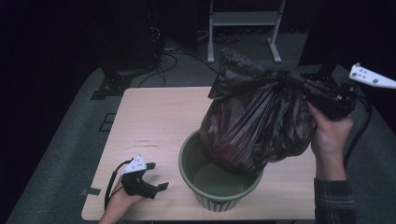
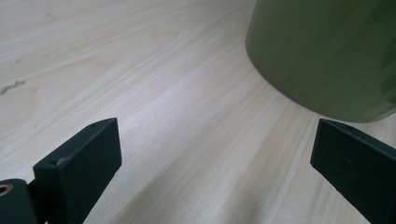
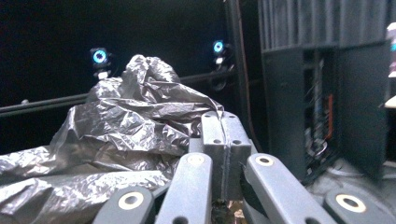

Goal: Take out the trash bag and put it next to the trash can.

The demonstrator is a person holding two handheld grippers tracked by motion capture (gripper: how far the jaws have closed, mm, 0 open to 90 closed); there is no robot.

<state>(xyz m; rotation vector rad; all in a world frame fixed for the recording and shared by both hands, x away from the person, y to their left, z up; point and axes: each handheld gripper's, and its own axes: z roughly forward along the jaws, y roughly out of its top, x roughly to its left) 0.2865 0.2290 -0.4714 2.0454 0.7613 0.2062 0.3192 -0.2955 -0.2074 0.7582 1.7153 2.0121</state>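
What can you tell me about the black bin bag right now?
The bin bag is thin, crinkled, glossy dark plastic, full and bulging. Its neck is gathered, with a loose tuft standing above. The right tool is shut on the gathered neck and holds the bag up, tilted, its bottom dipping inside the rim of the green bin on the table. The dim inside of the bin shows beneath it.

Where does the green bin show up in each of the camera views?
High view: the green bin stands low and centre on the table, with the black bag hanging into its mouth.
Left gripper view: its outer wall takes the top right corner, beyond the open jaws.
Right gripper view: not in it.
Shared landmark: the pale wood table, also under the left gripper view.
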